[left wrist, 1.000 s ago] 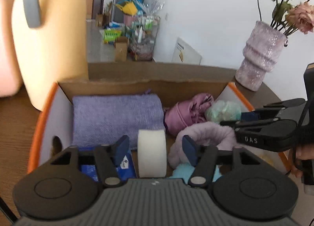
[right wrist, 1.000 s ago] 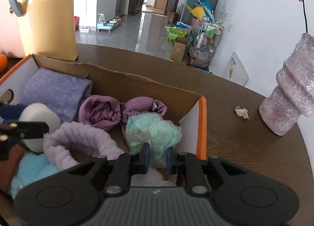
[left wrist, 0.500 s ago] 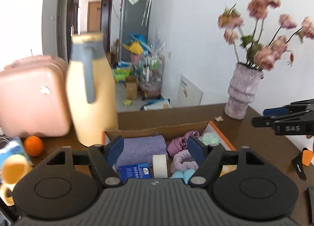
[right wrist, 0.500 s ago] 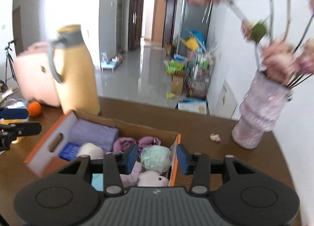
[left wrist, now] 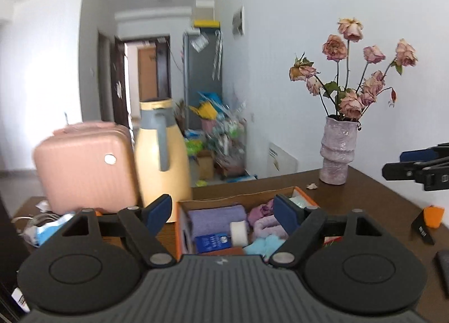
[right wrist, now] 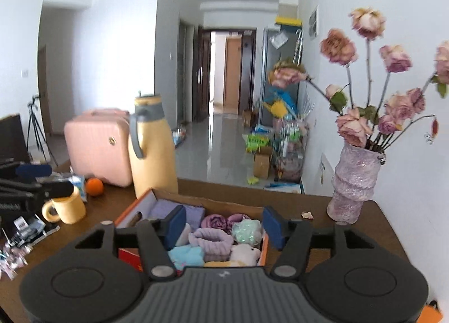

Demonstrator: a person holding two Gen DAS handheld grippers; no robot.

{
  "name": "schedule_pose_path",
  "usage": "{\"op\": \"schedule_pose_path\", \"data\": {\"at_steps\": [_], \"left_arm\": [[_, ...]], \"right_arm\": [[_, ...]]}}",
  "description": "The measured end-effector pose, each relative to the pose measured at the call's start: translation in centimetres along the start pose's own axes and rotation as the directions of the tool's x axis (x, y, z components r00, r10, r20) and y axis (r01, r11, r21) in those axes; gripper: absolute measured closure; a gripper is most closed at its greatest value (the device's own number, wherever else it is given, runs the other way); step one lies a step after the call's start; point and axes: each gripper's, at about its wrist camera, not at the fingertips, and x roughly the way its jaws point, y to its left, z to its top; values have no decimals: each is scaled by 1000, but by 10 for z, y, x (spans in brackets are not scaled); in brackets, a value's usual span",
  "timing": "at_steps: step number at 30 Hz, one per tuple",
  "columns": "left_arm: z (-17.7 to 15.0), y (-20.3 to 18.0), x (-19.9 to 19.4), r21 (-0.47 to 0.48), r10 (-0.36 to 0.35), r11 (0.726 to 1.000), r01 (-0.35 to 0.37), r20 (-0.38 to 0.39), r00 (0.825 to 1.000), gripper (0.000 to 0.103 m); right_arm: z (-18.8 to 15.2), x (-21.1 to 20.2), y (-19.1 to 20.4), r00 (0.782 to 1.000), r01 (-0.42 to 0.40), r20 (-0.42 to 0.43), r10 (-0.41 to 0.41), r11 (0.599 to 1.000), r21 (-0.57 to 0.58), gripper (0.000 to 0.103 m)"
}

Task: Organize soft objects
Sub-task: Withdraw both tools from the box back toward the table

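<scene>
Both grippers have pulled back and up from the box [right wrist: 146, 196], left gripper [left wrist: 223, 212] and right gripper [right wrist: 221, 227] spread wide, holding nothing. Soft things [right wrist: 212, 238] sit packed inside, near the table's [right wrist: 364, 224] far edge, so the job looks done.

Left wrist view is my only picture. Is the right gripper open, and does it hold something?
Observer: The right gripper is open and holds nothing.
Operator: What lies in the cardboard box at the corner nearest to it?
Observer: A white plush toy, beside the purple headband.
Operator: Is there anything to the left of the box?
Observer: A yellow mug stands upright on the table.
</scene>
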Motion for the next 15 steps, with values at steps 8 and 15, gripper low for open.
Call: {"op": "schedule_pose_path", "data": {"at_steps": [8, 15], "left_arm": [[-114, -16, -88, 19, -18, 1000, 17, 45, 999, 13], [-186, -2, -125, -96, -32, 995, 24, -83, 996, 13]], "right_arm": [[-116, -79, 46, 986, -95, 137, 94, 995, 1, 21], [-225, -121, 84, 982, -157, 116, 148, 985, 67, 21]]}}
